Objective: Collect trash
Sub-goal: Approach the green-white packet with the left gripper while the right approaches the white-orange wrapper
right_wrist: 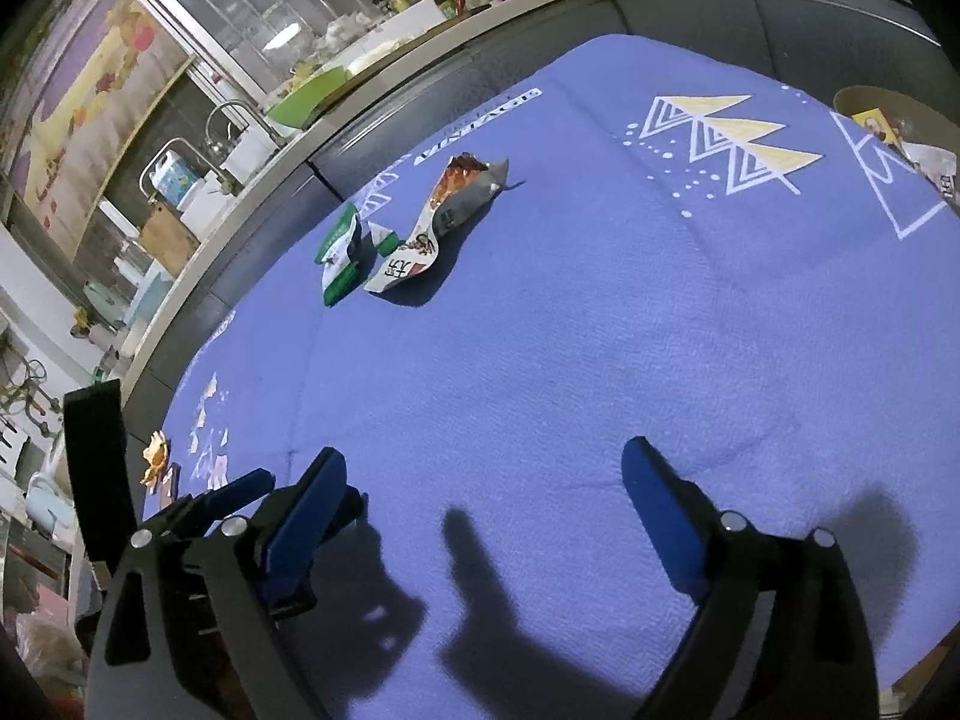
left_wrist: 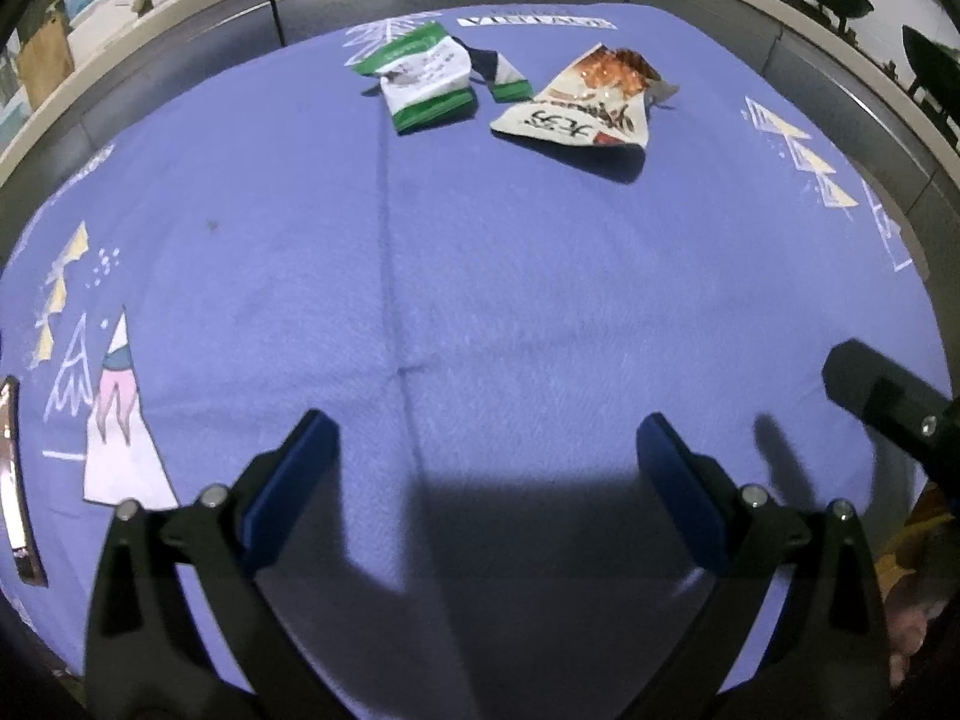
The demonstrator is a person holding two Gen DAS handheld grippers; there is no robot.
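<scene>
On the tabletop (left_wrist: 480, 276), far side, a green wrapper (left_wrist: 429, 81) and an orange wrapper (left_wrist: 585, 105) are seen lying side by side, well apart from both tongs. Left tongs (left_wrist: 486, 468) and right tongs (right_wrist: 483, 504) are held released, nothing between them.

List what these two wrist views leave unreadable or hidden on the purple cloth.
- Bowl, right wrist view: cut off by the lens edge, so its contents are only partly seen.
- Orange scrap, right wrist view: too small and partly behind the left tool to identify.
- Print on the green wrapper and the orange wrapper, left wrist view: too small to read.
- Object at the left edge, left wrist view: cropped by the frame.
</scene>
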